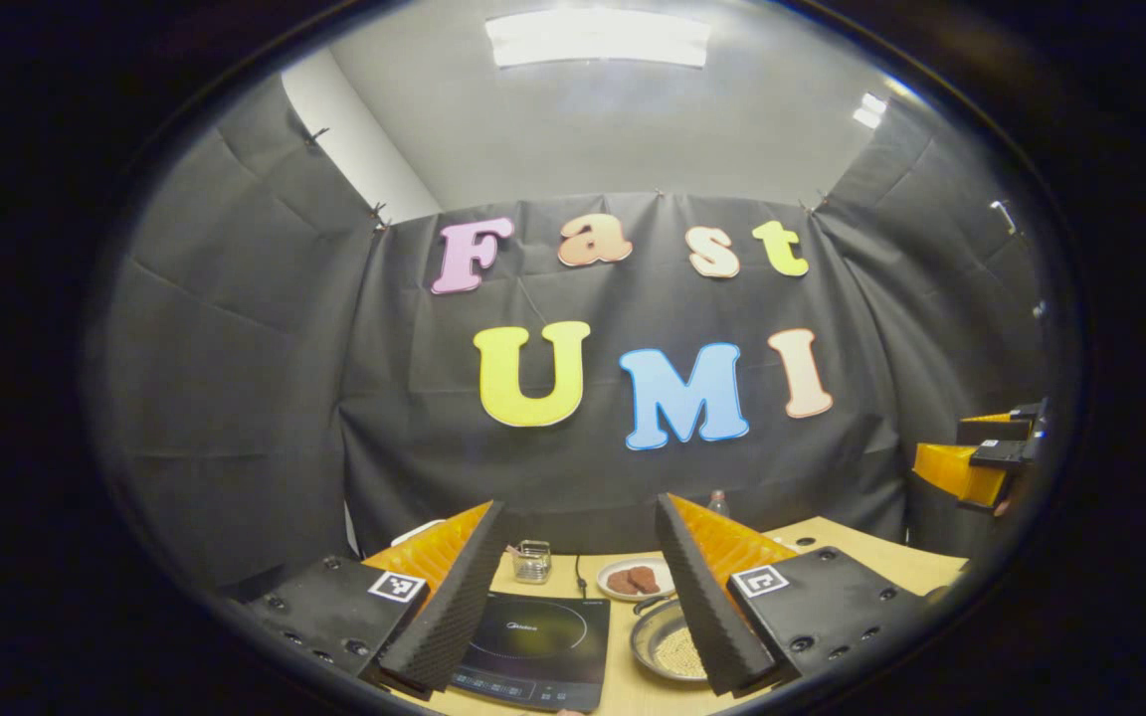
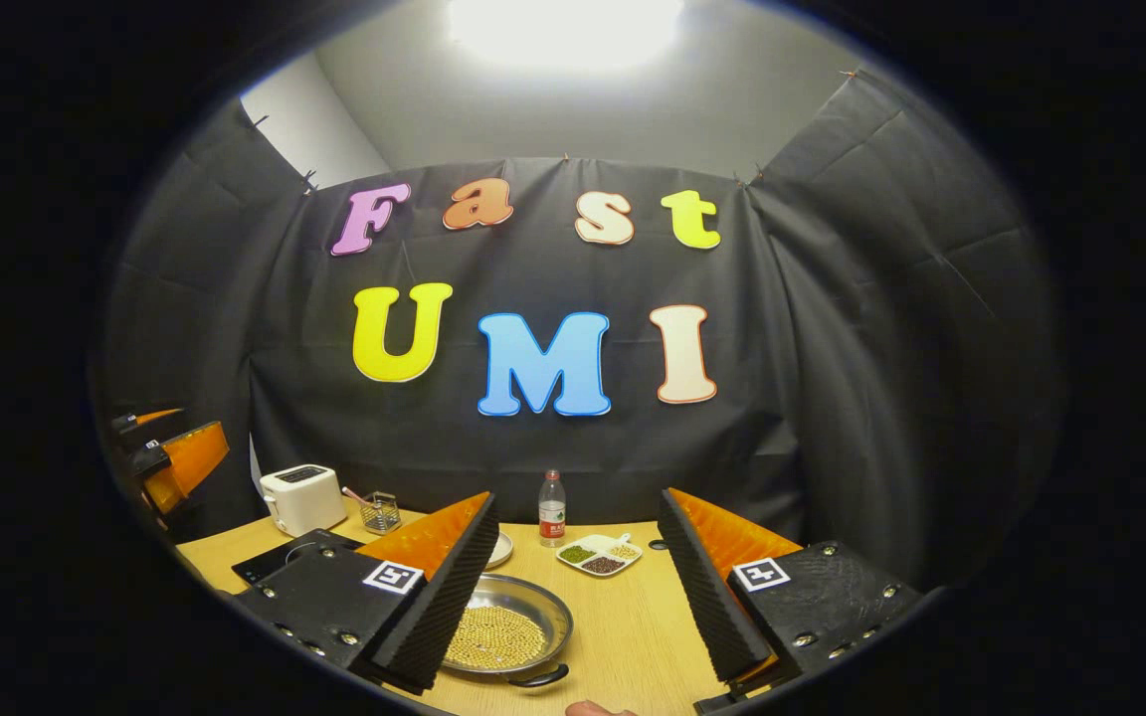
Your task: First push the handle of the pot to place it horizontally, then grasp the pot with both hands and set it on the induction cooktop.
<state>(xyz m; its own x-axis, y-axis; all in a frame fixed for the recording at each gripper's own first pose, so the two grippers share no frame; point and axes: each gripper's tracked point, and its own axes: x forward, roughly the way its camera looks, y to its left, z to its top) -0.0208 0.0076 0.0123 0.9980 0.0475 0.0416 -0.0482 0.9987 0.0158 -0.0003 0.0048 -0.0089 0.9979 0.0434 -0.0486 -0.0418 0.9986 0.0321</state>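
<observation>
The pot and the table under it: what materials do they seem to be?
The pot looks like bare metal, probably steel: its rim shines silver-grey and mirrors the light. The table seems to be pale wood or a wood-look laminate, smooth and matte.

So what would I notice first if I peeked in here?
Probably the shiny pot full of small yellow beans, low on the wooden table between the right gripper's open fingers. Beside it, in the left gripper view, lies the black induction cooktop.
</observation>
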